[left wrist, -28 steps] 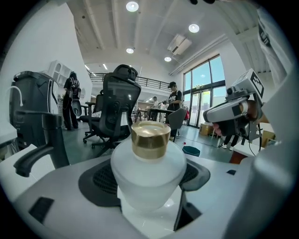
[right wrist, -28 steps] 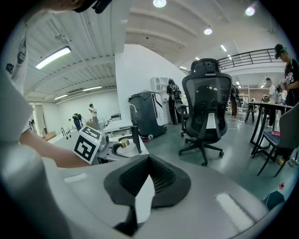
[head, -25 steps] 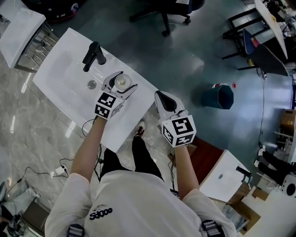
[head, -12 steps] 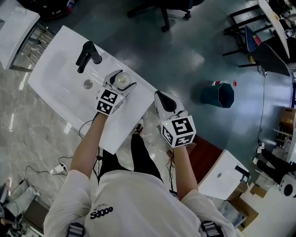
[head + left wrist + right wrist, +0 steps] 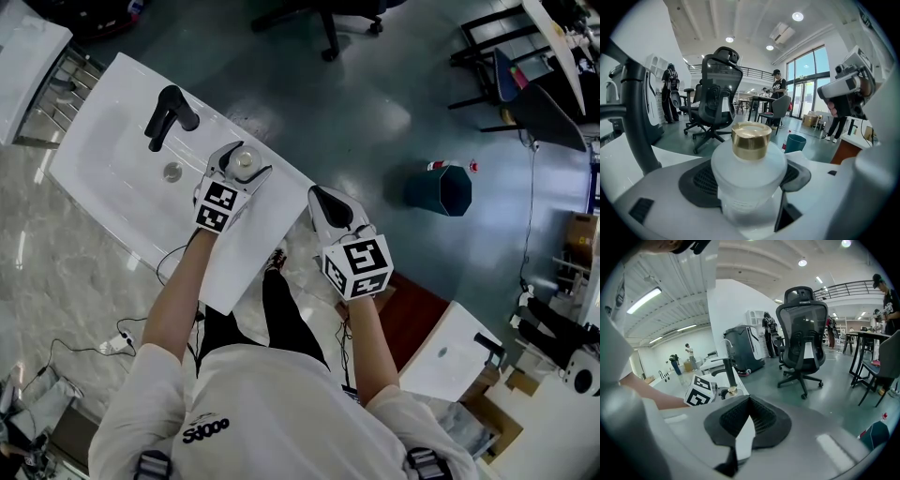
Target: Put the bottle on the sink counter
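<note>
Left gripper (image 5: 244, 165) clamped wide around frosted, gold-capped bottle (image 5: 749, 171), upright over white sink counter (image 5: 117, 183), near black faucet (image 5: 167, 111). Right gripper (image 5: 323, 198) pressed closed, empty, off counter's edge above grey floor (image 5: 375, 122). Teal bin (image 5: 441, 191) and office chair (image 5: 719, 89) beyond.

In head view we can't see the bottle (image 5: 246, 161) body, the left gripper (image 5: 242, 165) covers it. Whether it touches the sink counter (image 5: 251, 234), we can't tell. Label print is blurred.
</note>
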